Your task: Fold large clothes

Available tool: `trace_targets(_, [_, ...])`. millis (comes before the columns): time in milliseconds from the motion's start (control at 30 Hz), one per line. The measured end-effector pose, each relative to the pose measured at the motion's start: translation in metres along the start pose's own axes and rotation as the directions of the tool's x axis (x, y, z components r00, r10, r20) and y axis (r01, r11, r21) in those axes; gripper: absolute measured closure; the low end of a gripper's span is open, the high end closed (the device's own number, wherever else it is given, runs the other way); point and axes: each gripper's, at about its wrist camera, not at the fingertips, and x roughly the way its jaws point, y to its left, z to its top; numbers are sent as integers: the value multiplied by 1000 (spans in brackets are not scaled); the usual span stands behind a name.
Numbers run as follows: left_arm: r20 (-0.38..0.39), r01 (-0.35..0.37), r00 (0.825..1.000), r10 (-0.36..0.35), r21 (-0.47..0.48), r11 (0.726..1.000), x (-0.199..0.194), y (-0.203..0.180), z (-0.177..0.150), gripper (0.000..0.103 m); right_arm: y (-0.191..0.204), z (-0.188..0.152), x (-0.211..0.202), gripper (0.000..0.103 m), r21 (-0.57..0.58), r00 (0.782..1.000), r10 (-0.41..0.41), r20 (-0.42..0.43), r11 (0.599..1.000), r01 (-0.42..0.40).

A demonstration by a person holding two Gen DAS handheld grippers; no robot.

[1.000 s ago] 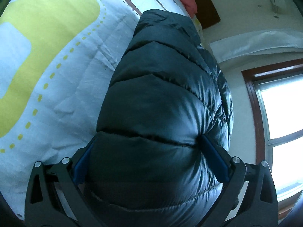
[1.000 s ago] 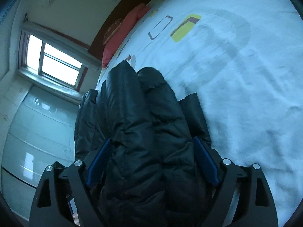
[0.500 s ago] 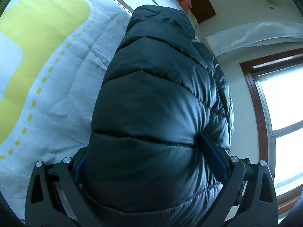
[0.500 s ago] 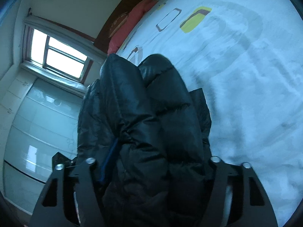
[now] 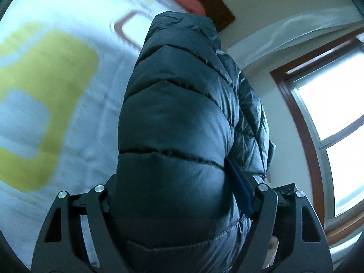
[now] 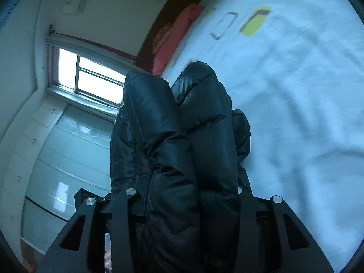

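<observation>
A dark quilted puffer jacket (image 5: pixel 177 122) fills the middle of the left wrist view, bunched between the fingers of my left gripper (image 5: pixel 179 191), which is shut on it. In the right wrist view the same jacket (image 6: pixel 182 150) is folded into thick rolls, and my right gripper (image 6: pixel 184 195) is shut on it; the pads are buried in the fabric. The jacket is held up above a bed with a white patterned sheet (image 5: pixel 68 118), also seen in the right wrist view (image 6: pixel 295 104).
A red pillow (image 6: pixel 179 36) and a dark headboard (image 6: pixel 163 27) lie at the bed's far end. A window (image 5: pixel 336 122) and wall stand beside the bed; glass cabinet doors (image 6: pixel 68 159) are in the right wrist view.
Both grippers have closed tighter on the jacket and lifted it. The right gripper's blue pads, visible before, are now hidden in the fabric. The views have swung toward the window and wall.
</observation>
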Motion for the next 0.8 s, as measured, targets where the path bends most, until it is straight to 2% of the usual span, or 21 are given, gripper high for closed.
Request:
trace_targets(233, [108, -51, 993, 47, 29, 998, -51, 19, 58, 28, 42, 12, 86, 66, -3, 992, 111, -59, 994, -112])
trace_targets(400, [101, -73, 992, 79, -55, 996, -51, 65, 87, 28, 41, 12, 141, 66, 33, 986, 117, -115, 993, -114])
trace_targets(467, [67, -86, 993, 94, -121, 989, -39, 93, 92, 28, 33, 11, 147, 66, 58, 986, 109, -123, 993, -103])
trace_targets(567, [43, -94, 994, 102, -151, 984, -22, 114, 93, 27, 19, 9, 154, 66, 103, 983, 125, -135, 988, -111])
trace_targets(700, [37, -71, 996, 78, -163, 984, -18, 122, 92, 25, 23, 5, 152, 66, 87, 983, 107, -147, 992, -95])
trace_targets(800, [28, -48, 998, 53, -158, 986, -22, 121, 91, 23, 39, 8, 158, 60, 45, 985, 70, -156, 997, -64])
